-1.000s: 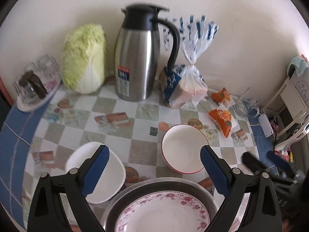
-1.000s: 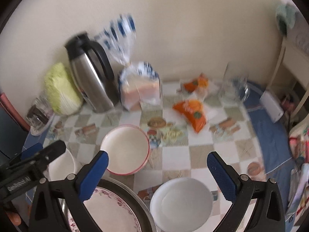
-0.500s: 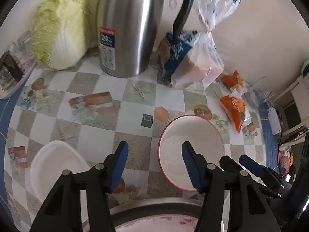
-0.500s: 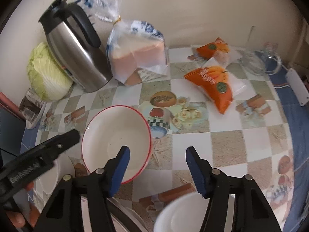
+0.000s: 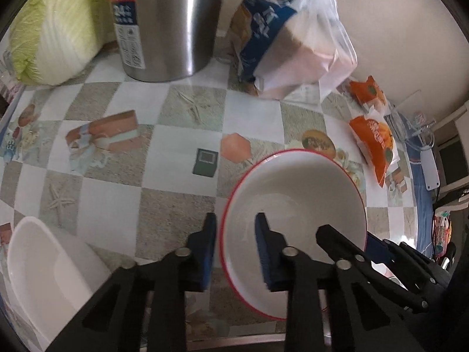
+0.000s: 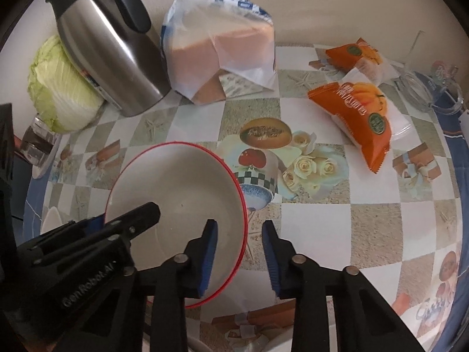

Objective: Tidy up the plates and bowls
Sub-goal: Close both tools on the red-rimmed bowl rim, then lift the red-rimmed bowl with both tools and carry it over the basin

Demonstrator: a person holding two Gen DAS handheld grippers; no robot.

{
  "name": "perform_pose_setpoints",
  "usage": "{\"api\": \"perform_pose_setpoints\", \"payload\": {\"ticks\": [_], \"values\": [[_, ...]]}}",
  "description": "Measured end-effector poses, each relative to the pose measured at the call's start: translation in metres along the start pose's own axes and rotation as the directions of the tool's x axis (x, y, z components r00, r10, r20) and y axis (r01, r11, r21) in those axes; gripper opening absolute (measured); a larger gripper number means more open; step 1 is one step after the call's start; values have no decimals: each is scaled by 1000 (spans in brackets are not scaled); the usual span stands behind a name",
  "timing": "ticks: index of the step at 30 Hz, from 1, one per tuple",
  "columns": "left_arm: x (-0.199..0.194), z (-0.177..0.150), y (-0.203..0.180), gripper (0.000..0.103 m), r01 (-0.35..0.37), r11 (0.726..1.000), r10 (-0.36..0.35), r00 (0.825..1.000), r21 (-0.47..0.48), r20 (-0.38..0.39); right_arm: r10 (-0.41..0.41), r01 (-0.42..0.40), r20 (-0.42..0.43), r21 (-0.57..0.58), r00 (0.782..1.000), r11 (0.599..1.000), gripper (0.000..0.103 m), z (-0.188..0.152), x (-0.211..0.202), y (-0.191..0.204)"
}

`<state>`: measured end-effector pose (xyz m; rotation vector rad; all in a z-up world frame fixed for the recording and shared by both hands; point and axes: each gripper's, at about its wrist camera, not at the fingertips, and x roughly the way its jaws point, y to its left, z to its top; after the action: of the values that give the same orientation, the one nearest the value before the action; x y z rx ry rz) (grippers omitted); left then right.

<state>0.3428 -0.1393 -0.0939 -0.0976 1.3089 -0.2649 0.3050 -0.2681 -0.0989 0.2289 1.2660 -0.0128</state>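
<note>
A white bowl with a red rim (image 5: 296, 205) sits on the patterned tablecloth; it also shows in the right wrist view (image 6: 178, 202). My left gripper (image 5: 236, 228) straddles the bowl's left rim, one finger outside and one inside, with a narrow gap between the jaws. My right gripper (image 6: 239, 236) straddles the bowl's right rim the same way, its jaws a little apart from the rim. A plain white bowl (image 5: 44, 272) lies at the lower left of the left wrist view.
A steel thermos jug (image 6: 108, 44), a cabbage (image 6: 55, 88), a bagged bread loaf (image 6: 222, 50) and orange snack packets (image 6: 357, 111) stand along the wall. A metal basin rim (image 5: 234, 341) lies under the grippers. A glass container (image 6: 422, 91) is at far right.
Both grippers moved forward and down onto the red-rimmed bowl and narrowed from wide open to a small gap over its opposite rims. The basin and floral plate dropped out of view.
</note>
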Motion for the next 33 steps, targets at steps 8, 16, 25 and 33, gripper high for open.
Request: {"api": "perform_pose_setpoints", "payload": {"ticks": [8, 16, 25, 33], "values": [[3, 0, 3, 9, -17, 1000, 17, 1000, 1, 12, 16, -16, -21, 6, 1000, 1000, 16, 0, 9, -1], [-10, -1, -14, 9, -27, 998, 23, 997, 63, 70, 11, -12, 13, 35, 1000, 999, 16, -1, -4, -13], [-52, -7, -31, 9, -29, 996, 16, 988, 81, 155, 6, -10, 109, 36, 994, 999, 16, -1, -54, -13], [-91, -36, -29, 9, -36, 997, 21, 980, 72, 197, 15, -18, 138, 17, 990, 1000, 16, -21, -86, 4]]}}
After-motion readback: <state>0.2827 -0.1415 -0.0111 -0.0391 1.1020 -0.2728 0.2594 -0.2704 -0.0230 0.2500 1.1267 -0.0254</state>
